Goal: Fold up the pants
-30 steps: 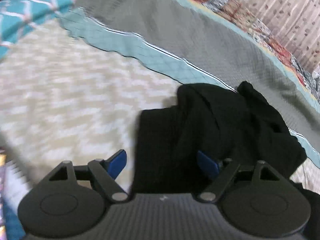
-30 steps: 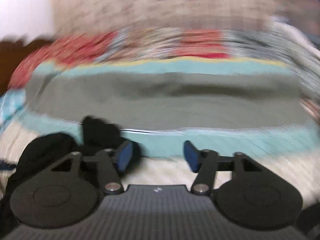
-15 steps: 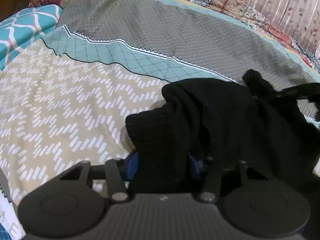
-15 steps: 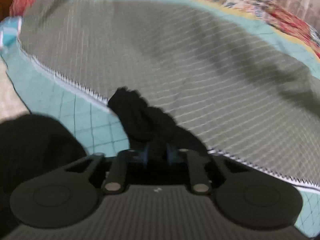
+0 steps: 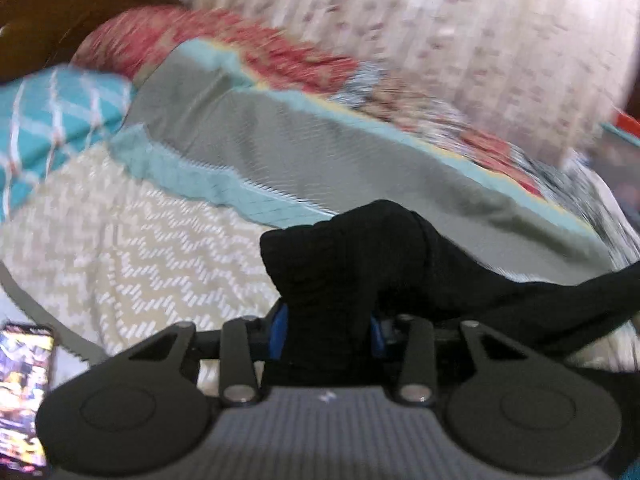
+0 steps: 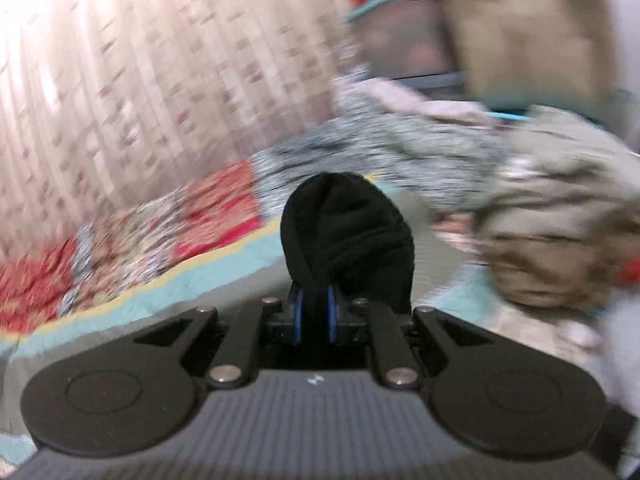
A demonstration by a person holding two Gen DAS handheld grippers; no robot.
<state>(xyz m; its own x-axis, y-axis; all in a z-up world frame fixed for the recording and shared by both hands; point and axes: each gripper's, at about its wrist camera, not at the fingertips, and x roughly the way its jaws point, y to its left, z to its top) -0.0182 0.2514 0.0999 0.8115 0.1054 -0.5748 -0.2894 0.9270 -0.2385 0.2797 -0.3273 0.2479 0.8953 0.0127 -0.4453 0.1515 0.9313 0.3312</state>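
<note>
The black pants (image 5: 348,264) are lifted off the bed. My left gripper (image 5: 326,330) is shut on a thick bunch of the black cloth, which stretches away to the right edge of the left wrist view. My right gripper (image 6: 314,314) is shut on another end of the pants (image 6: 344,224), which bulge up in a rounded fold over the blue fingertips (image 6: 298,312). Both views are blurred by motion.
The bed has a beige zigzag cover (image 5: 132,248), a grey and teal blanket (image 5: 320,152) and a red patterned quilt (image 5: 248,48). A teal pillow (image 5: 52,120) lies at the left. A curtain (image 6: 140,60) hangs behind. A heap of clothes (image 6: 552,200) lies at the right.
Both grippers went from open to shut on the pants a second ago. Since half a second ago both have lifted the cloth up, and the views have swung toward the curtain.
</note>
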